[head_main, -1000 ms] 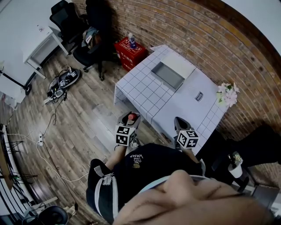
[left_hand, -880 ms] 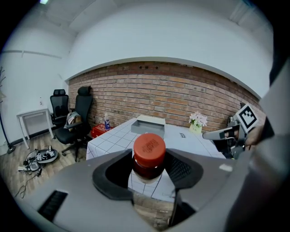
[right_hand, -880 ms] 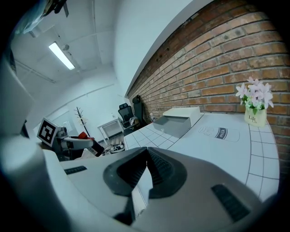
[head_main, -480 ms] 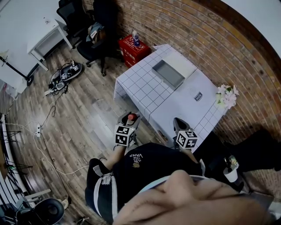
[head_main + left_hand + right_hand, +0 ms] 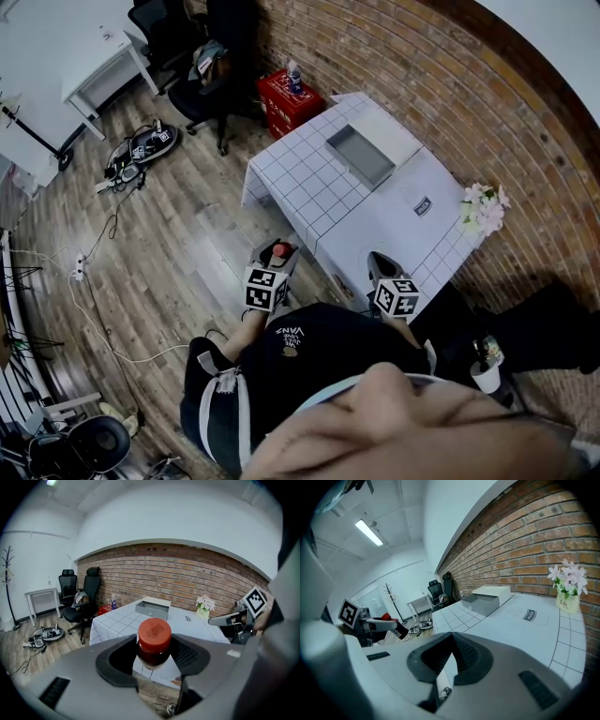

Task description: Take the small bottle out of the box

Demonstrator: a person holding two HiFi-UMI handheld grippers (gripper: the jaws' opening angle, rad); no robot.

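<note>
The small bottle [image 5: 153, 641], dark with a red cap, sits between the jaws of my left gripper [image 5: 153, 654], which is shut on it. In the head view that left gripper [image 5: 278, 255] is held close to the person's body, over the wooden floor and short of the table, and the bottle's cap [image 5: 278, 250] shows at its tip. The grey open box [image 5: 360, 156] stands on the far part of the white table [image 5: 309, 192]. My right gripper [image 5: 451, 638] is shut with nothing in it, near the table's near corner [image 5: 380, 263].
A vase of pink flowers [image 5: 484, 203] stands at the table's right edge by the brick wall. A red crate [image 5: 286, 101] with a bottle on top sits beyond the table. Office chairs [image 5: 211, 61], a white desk [image 5: 94, 56] and cables [image 5: 136, 155] lie to the left.
The head view has drifted slightly. Both grippers stay by the body, and the bottle stays held in the left one.
</note>
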